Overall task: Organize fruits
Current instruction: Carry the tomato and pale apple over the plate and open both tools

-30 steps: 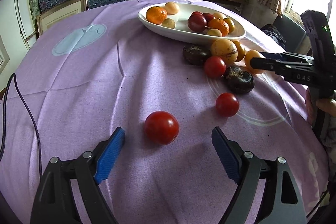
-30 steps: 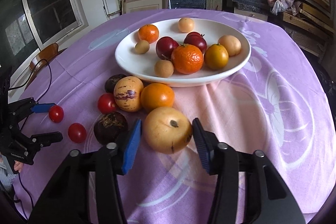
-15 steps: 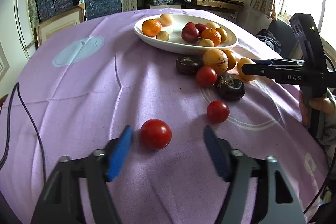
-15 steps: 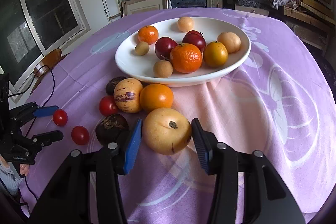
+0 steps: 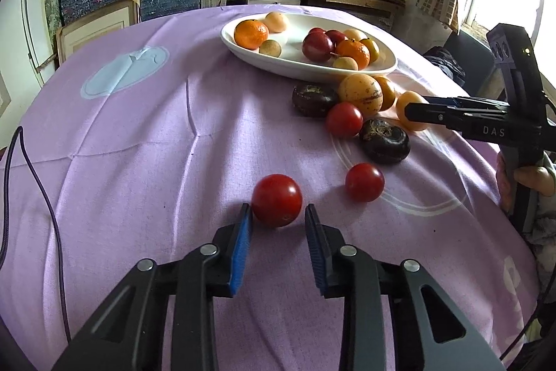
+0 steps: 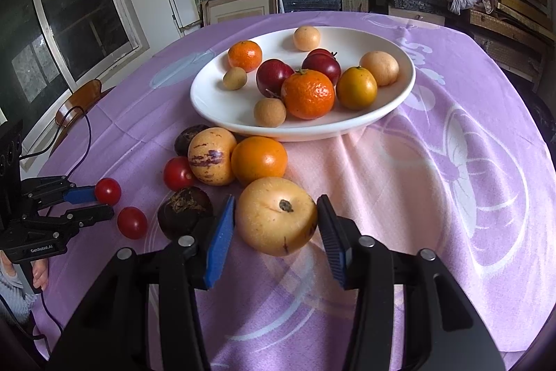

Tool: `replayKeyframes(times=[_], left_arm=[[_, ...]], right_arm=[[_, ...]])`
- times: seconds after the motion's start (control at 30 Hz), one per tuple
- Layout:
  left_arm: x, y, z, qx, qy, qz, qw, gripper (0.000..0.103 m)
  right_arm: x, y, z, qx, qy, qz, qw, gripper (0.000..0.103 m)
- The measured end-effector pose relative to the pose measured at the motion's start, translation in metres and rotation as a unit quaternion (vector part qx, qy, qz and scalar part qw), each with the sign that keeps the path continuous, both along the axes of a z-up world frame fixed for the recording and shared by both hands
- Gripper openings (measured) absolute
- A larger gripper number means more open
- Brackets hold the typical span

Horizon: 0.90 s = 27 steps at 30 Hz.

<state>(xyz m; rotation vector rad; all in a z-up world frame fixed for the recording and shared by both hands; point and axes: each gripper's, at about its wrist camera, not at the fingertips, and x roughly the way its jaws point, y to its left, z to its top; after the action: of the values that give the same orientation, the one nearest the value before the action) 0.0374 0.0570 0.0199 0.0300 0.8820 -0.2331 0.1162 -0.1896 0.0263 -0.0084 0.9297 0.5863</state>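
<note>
My left gripper point(image 5: 277, 214) has its blue pads close on either side of a red tomato point(image 5: 277, 200) on the purple cloth, with a thin gap still showing on the right. My right gripper point(image 6: 276, 209) is shut on a large yellow fruit point(image 6: 277, 215) that rests on the cloth. A white oval dish point(image 6: 222, 106) behind holds several mandarins, plums and small pale fruits. Loose fruit lies in front of it: an orange point(image 6: 259, 159), a striped yellow melon point(image 6: 212, 156), two dark mangosteens point(image 6: 184, 212) and two more tomatoes point(image 6: 132, 222).
A black cable point(image 5: 38, 190) lies on the cloth at the left. Shelves of boxes stand behind the table. The right gripper shows in the left wrist view point(image 5: 417, 113), the left gripper shows in the right wrist view point(image 6: 93, 202).
My left jaws have narrowed from wide open to nearly touching the tomato. My right gripper has stayed around the yellow fruit, pads now pressed against it.
</note>
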Motion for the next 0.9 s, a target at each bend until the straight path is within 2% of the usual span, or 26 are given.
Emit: replayKeyframes(times=[0.5,0.63,0.73,0.83,0.9], left_arm=[[0.005,-0.006,0.002,0.005,-0.013,-0.008,0.9999,0.03],[0.001,-0.006,0.006,0.014,-0.031,0.001,0.9994,0.03],[0.0,-0.008,0.011,0.035,-0.048,0.01,0.9981,0.03],[0.008,-0.006,0.032,0.036,-0.067,0.018,0.9969,0.03],[0.02,-0.007,0.057,0.035,-0.088,0.018,0.9953,0.03]], right_arm=[[0.0,0.0,-0.001,0.0,0.002,0.0,1.0,0.047],[0.0,0.001,0.0,-0.001,0.0,0.0,1.0,0.047],[-0.002,-0.001,0.001,0.0,-0.007,-0.005,1.0,0.047],[-0.003,-0.007,0.009,0.005,-0.015,-0.019,1.0,0.047],[0.001,-0.013,0.023,0.017,-0.024,-0.031,0.999,0.047]])
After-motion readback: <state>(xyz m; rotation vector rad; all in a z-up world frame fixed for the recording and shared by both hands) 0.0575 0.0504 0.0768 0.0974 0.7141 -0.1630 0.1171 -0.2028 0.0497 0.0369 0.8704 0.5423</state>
